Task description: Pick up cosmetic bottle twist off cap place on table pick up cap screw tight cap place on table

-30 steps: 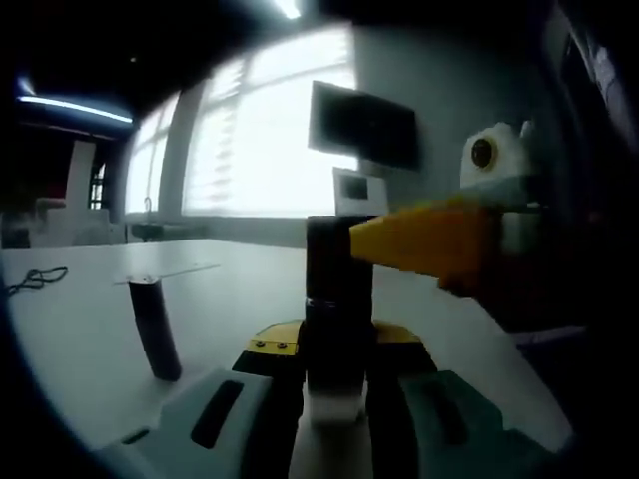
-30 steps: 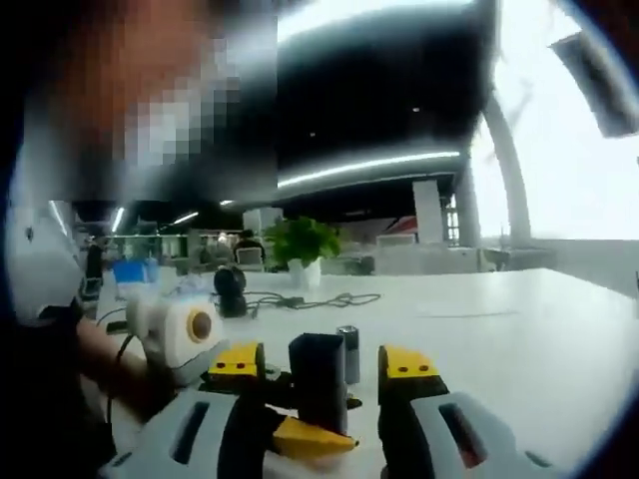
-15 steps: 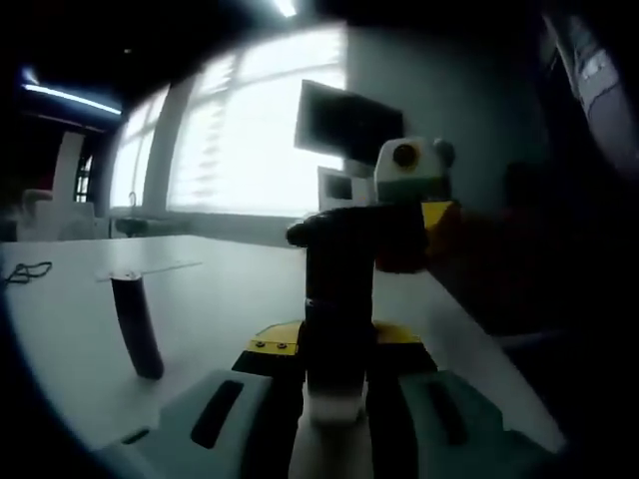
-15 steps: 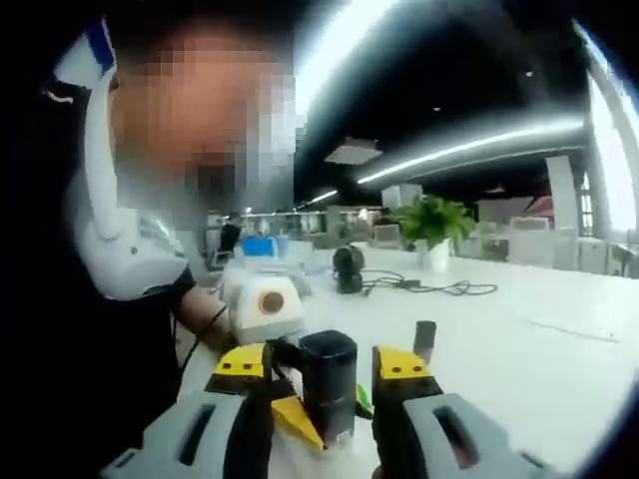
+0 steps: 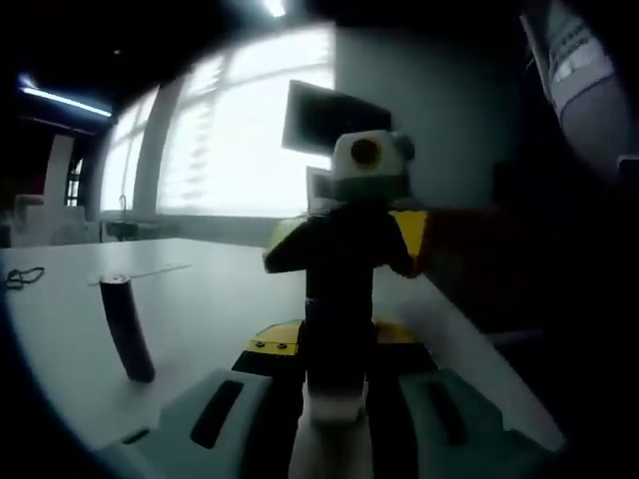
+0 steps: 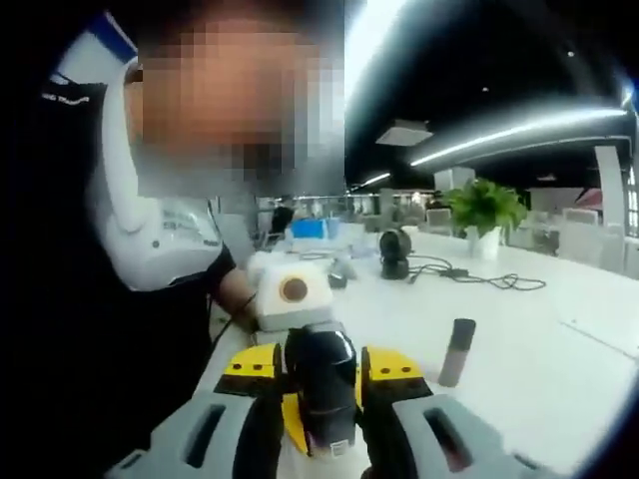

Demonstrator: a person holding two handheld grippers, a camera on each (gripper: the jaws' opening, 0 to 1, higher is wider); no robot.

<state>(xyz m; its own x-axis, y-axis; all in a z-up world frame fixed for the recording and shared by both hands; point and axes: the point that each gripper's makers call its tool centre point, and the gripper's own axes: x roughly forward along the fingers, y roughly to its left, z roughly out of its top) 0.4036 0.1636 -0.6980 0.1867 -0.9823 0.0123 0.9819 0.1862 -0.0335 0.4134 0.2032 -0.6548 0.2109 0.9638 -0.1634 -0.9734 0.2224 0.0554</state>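
Left tongs (image 5: pixel 336 384) are clamped on the cosmetic bottle (image 5: pixel 336 329), held up over the bench (image 5: pixel 210 299). Right tongs (image 6: pixel 318 384) are closed around its black cap (image 6: pixel 320 374). A second dark bottle (image 5: pixel 126 327) stands apart on the bench.

The left gripper view looks low along its jaws across the white table (image 5: pixel 210 299) toward bright windows, the right gripper (image 5: pixel 344 244) close at 12 o'clock. The right gripper view faces back toward the person, left gripper (image 6: pixel 315 399) near at 6 o'clock. Both share the glossy black cylindrical cosmetic bottle (image 5: pixel 337 299) and the slim dark upright tube (image 6: pixel 457 351).
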